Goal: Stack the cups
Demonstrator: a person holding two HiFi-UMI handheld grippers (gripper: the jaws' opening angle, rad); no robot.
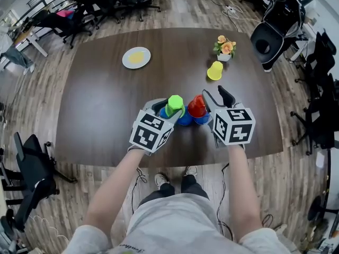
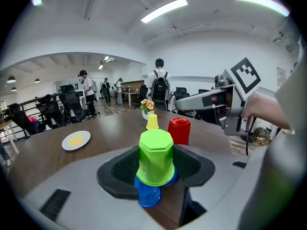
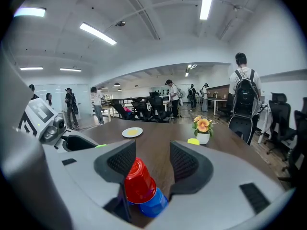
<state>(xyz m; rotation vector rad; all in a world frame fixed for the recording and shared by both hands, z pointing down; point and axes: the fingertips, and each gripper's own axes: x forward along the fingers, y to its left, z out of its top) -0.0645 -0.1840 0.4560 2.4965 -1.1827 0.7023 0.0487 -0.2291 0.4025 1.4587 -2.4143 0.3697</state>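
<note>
The left gripper [image 1: 165,110] is pinching a bright green plastic cup [image 2: 156,157] from both sides. The cup is upside down, and its open end sits over a blue plastic cup [image 2: 147,195]. They are close to the near edge of the dark brown wooden table [image 1: 106,105]. I think the green cup is held by its sides so it can slide straight down onto the blue one.

The right gripper [image 1: 215,97] has its jaws spread wide. A red plastic cup [image 1: 196,107], also upside down, leans next to the left pad. There is a big gap on its other side, so nothing is squeezed there. The red cup sits on a second blue cup [image 3: 153,204], just right of the green one. My guess is that this gripper waits there to pick up the red pile.

Far off on the right stands a small yellow plastic cup [image 1: 215,71], upside down. It is near a white pot of orange flowers [image 1: 225,48] and has not joined any pile. A round white plate [image 1: 126,60] with something yellow on it lies far left.

Some things are hard to see. From above, the marker cubes hide most of the blue cups. I cannot tell if the blue cups stand flat or are tipped. I also cannot tell if the green cup is pushed all the way down.
</note>
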